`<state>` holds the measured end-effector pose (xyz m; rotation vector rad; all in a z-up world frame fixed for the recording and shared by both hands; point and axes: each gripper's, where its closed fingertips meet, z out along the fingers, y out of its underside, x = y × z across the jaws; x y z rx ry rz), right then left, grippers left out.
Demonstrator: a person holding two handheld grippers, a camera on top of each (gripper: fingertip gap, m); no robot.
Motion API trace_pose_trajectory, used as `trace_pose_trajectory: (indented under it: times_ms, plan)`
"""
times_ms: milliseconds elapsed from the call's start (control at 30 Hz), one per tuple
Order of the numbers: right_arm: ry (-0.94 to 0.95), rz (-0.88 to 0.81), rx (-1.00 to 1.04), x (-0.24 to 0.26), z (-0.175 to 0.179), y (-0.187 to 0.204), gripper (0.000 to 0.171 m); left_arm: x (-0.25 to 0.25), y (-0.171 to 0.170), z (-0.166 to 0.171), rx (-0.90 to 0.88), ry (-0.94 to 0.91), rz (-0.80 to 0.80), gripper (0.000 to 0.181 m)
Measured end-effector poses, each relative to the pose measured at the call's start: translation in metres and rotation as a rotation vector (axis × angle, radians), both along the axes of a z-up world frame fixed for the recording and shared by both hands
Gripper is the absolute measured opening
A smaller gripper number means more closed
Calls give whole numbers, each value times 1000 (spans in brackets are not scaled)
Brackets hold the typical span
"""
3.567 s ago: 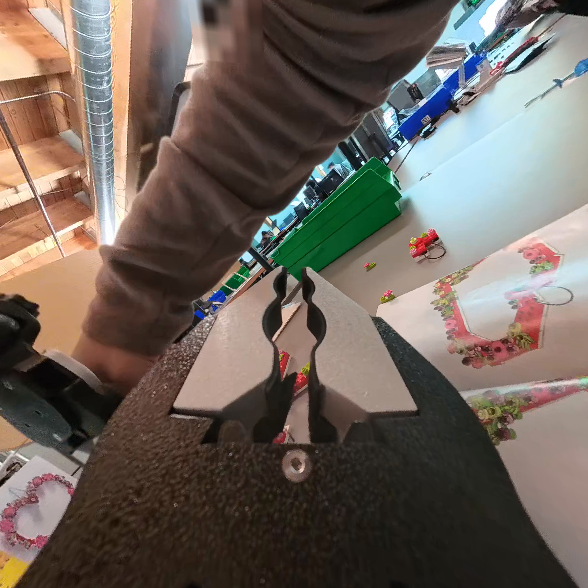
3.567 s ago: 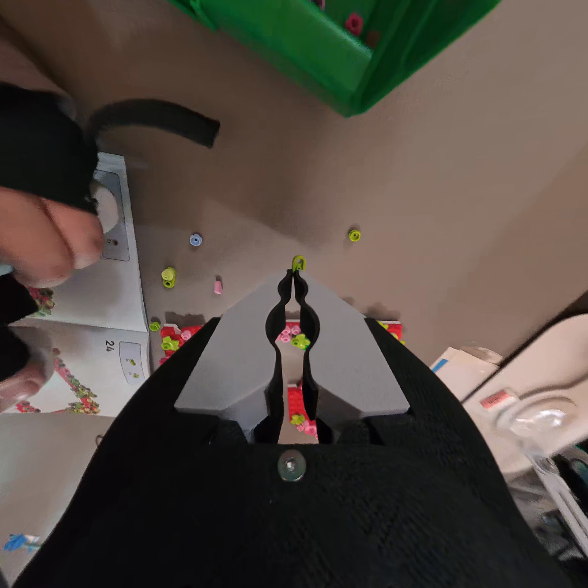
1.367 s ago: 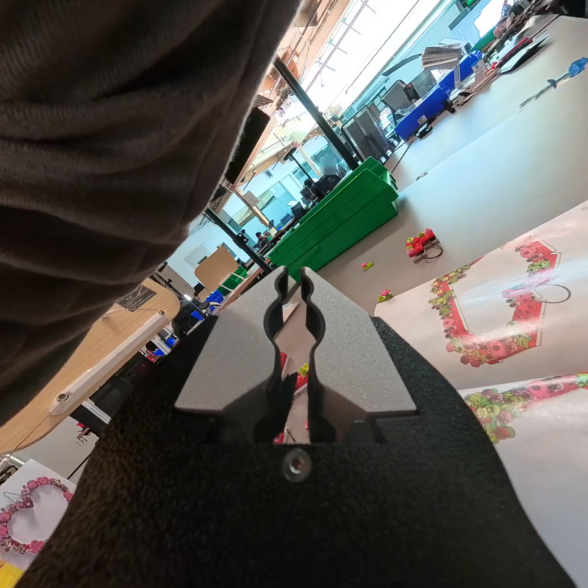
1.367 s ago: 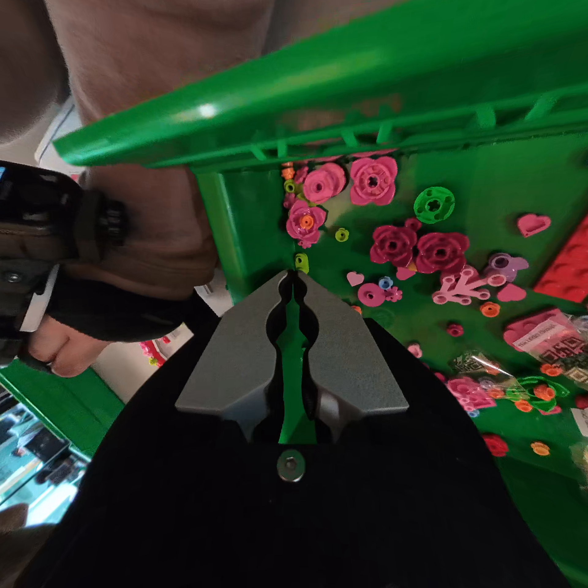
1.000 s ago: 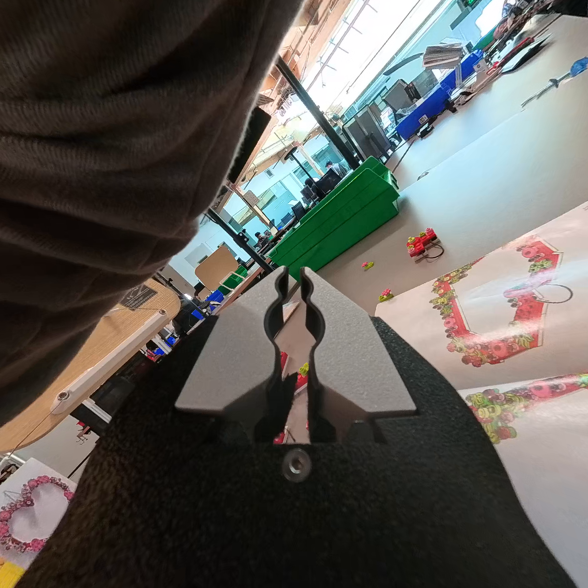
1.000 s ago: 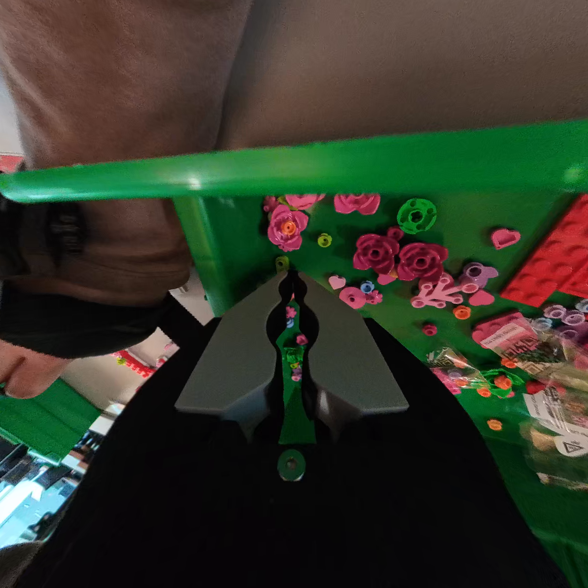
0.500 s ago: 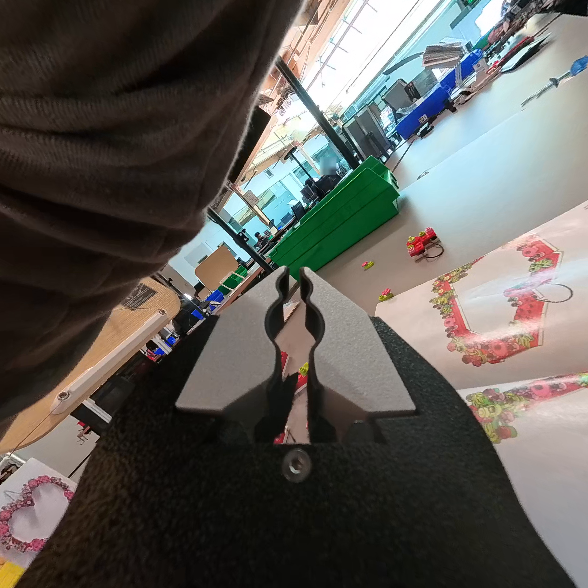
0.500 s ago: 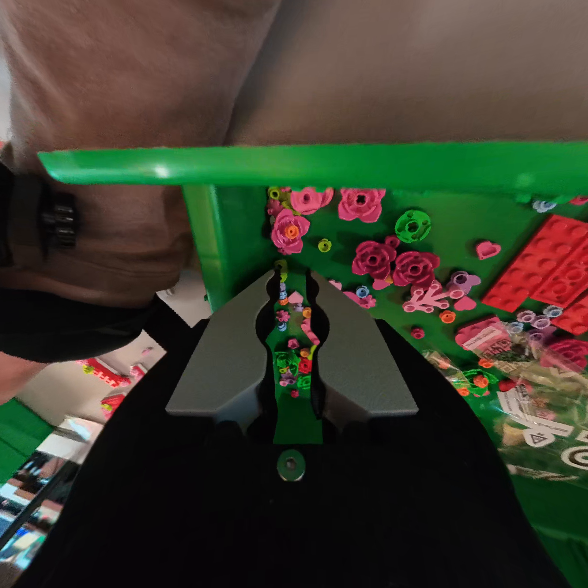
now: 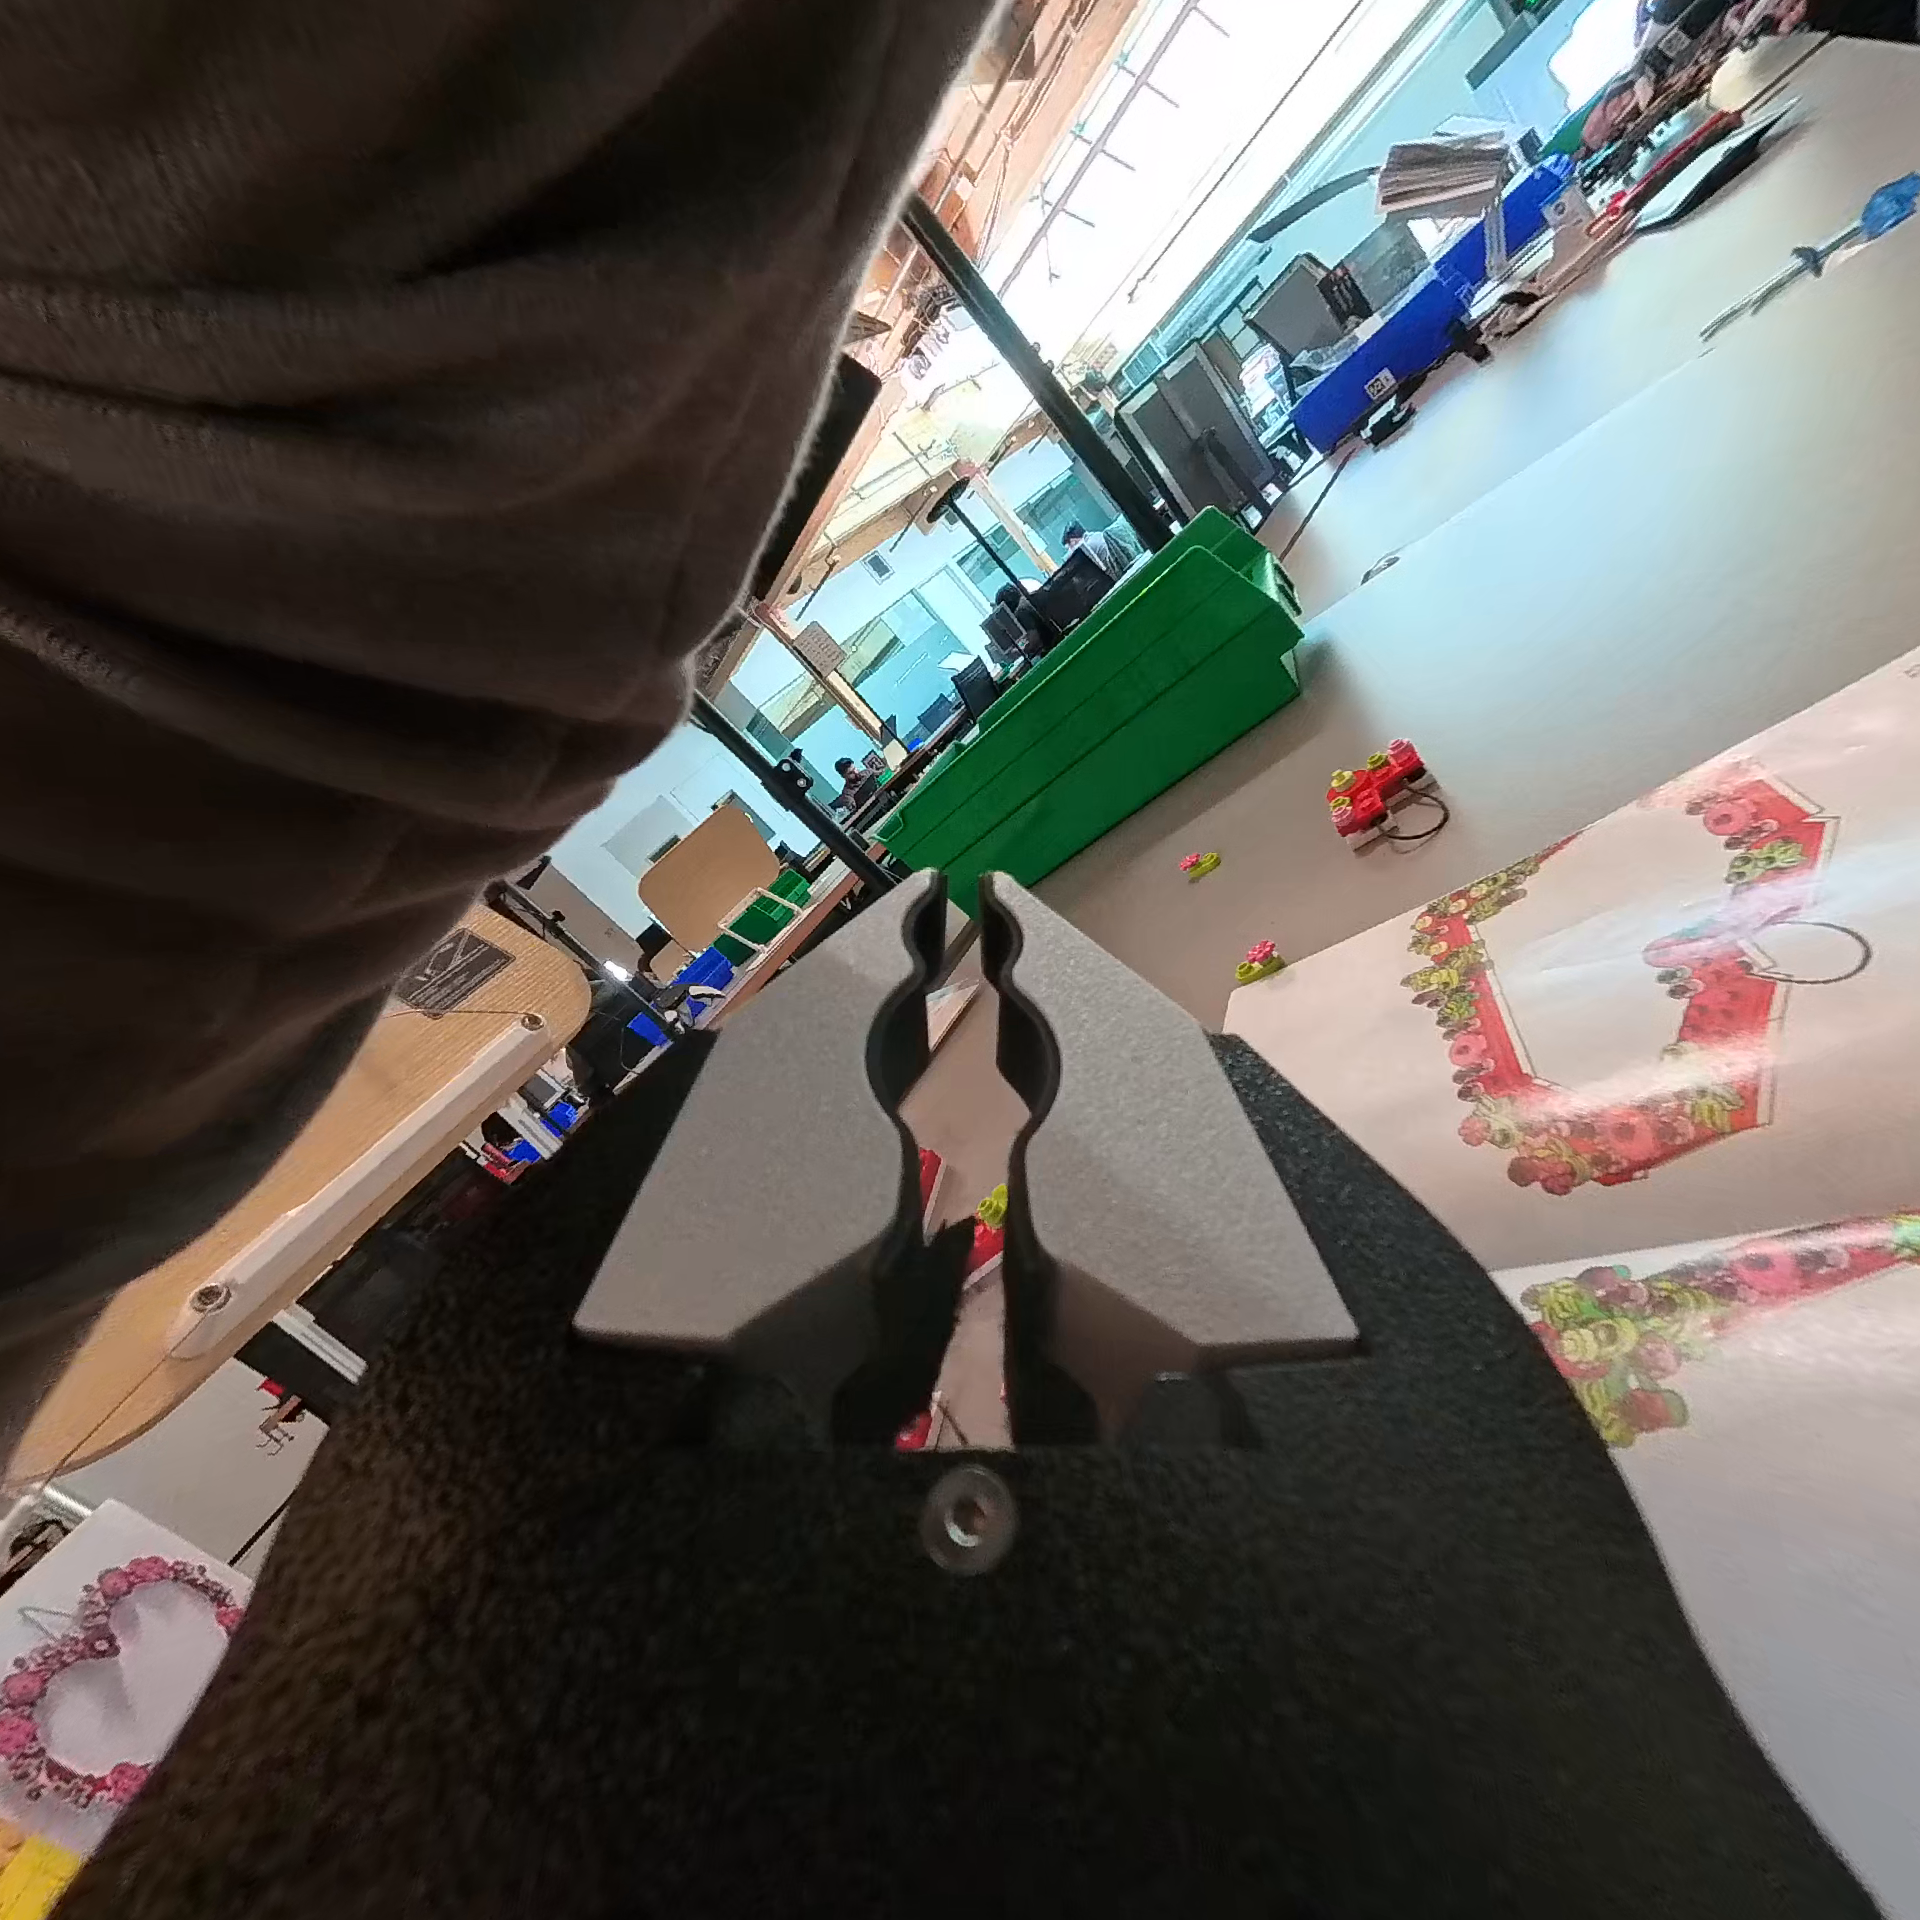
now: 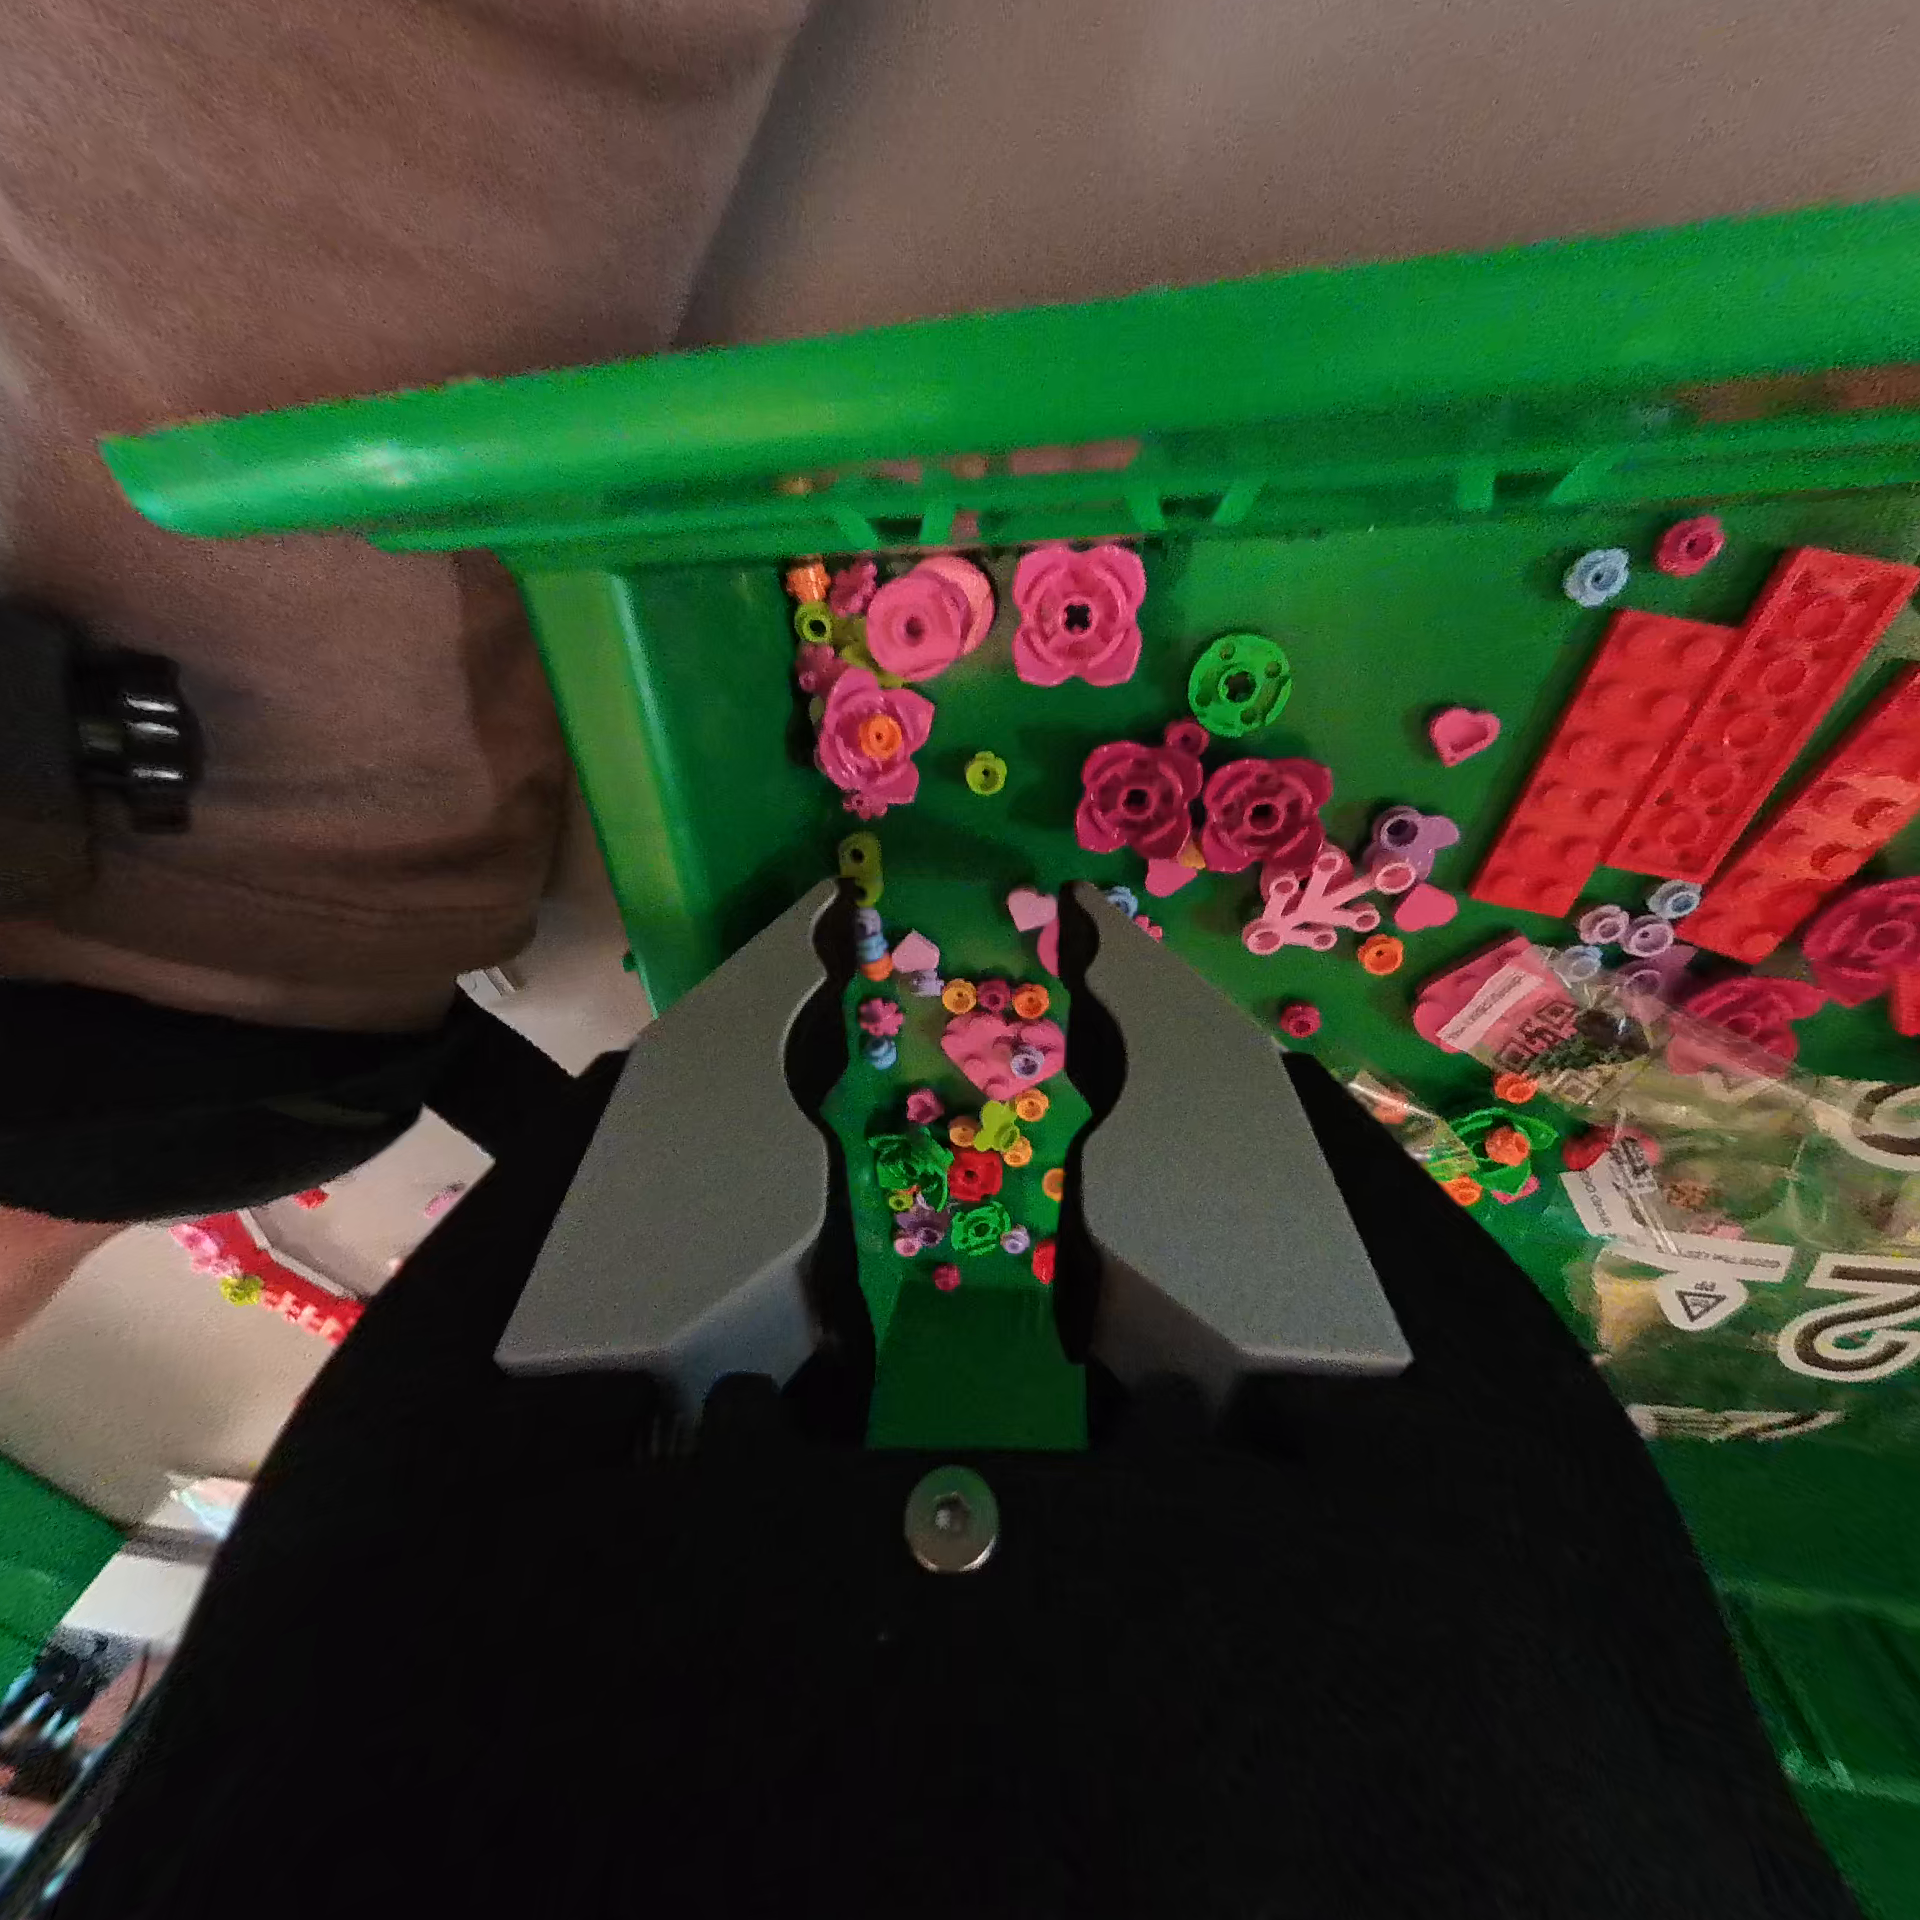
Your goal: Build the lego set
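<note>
Behind the beige tabletop stretched a bright open workshop. The left gripper idled over the instruction sheet, fingers narrowly parted and empty, probably parked near the plan. The right gripper, fingers spread wide and empty, hung above loose flower studs in the green bin, apparently choosing a piece.

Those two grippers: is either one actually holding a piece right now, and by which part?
Neither holds anything. The right gripper is open above loose pieces in the green bin. The left gripper has a narrow empty gap between its fingers.
</note>
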<state>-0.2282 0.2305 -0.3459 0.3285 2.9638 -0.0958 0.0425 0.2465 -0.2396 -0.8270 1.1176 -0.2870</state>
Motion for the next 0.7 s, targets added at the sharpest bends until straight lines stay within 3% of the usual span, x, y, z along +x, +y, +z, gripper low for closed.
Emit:
trace_pose_trajectory:
  times_ms: [33, 367, 700]
  plan:
    - [4, 12, 16, 0, -2, 2, 41, 0, 0, 0, 0, 0, 0, 3]
    - [169, 85, 74, -15, -6, 0, 80, -1, 1, 1, -2, -5, 3, 3]
    - [289, 55, 114, -30, -5, 9, 88, 0, 0, 0, 1, -2, 2, 3]
